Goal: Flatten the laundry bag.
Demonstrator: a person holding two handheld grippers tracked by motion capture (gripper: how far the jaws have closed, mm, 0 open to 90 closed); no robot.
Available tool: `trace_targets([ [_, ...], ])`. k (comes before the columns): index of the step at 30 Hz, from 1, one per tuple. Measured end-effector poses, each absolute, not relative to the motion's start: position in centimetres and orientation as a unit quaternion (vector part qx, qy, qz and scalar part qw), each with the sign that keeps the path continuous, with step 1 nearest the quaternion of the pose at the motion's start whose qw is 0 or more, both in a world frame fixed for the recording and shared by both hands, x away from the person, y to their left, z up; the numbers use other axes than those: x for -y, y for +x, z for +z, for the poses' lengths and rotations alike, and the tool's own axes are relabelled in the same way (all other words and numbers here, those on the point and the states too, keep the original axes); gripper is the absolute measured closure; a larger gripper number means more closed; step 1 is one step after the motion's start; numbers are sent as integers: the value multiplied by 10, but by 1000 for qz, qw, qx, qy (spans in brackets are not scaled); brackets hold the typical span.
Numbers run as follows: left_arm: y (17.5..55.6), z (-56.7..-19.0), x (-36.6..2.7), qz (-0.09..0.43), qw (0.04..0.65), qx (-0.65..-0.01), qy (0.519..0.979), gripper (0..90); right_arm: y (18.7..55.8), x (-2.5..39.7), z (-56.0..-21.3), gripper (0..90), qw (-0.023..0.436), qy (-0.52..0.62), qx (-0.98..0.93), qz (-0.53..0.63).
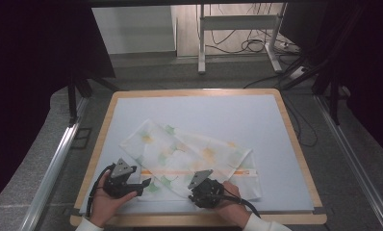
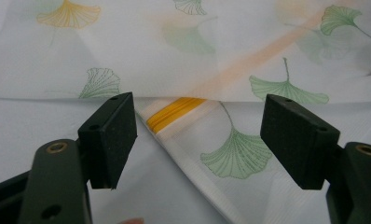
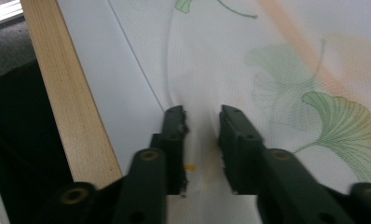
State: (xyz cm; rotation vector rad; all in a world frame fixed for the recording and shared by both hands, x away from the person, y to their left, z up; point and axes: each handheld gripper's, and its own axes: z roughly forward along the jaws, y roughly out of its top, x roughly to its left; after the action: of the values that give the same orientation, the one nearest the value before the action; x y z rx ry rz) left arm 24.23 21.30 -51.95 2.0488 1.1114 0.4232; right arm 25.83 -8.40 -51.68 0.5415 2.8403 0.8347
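Note:
A thin white cloth (image 1: 194,154) printed with green and yellow ginkgo leaves lies partly folded on the pale mat (image 1: 204,110). An orange stripe (image 1: 180,172) runs along its near side. My left gripper (image 1: 145,183) stands open at the cloth's near left corner. In the left gripper view the left gripper (image 2: 197,140) has its jaws wide apart either side of a cloth (image 2: 230,154) corner with a yellow stripe (image 2: 174,112). My right gripper (image 1: 192,194) sits at the near edge. In the right gripper view the right gripper (image 3: 202,126) has its jaws close together on a raised fold of cloth (image 3: 277,70).
The mat covers a wooden table top (image 1: 194,91) whose front edge (image 3: 67,93) runs close to the right gripper. Bare mat lies beyond and to the right of the cloth. Metal rails (image 1: 55,163) flank the table, and cables (image 1: 252,45) lie on the floor behind.

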Motion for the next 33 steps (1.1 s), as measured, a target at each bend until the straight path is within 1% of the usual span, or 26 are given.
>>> trace_targets([
  [3, 242, -520, -212, 166, 377, -434, 801, 267, 262, 87, -516, 827, 54, 182, -941, 279],
  [4, 242, -520, -212, 166, 377, -434, 801, 267, 262, 87, -516, 827, 54, 182, -941, 279],
  [7, 242, -520, -212, 166, 377, -434, 801, 267, 265, 88, -516, 870, 44, 185, -940, 282],
  [9, 242, -520, -212, 166, 377, -433, 802, 267, 265, 88, -516, 880, 46, 178, -941, 284],
  [15, 242, -521, -211, 163, 375, -430, 805, 267, 266, 90, -513, 889, 42, 179, -938, 295],
  [28, 243, -523, -206, 159, 371, -427, 810, 267, 274, 99, -487, 891, 58, 190, -919, 342],
  [33, 243, -524, -205, 158, 371, -428, 808, 267, 277, 100, -482, 891, 60, 191, -916, 349],
])
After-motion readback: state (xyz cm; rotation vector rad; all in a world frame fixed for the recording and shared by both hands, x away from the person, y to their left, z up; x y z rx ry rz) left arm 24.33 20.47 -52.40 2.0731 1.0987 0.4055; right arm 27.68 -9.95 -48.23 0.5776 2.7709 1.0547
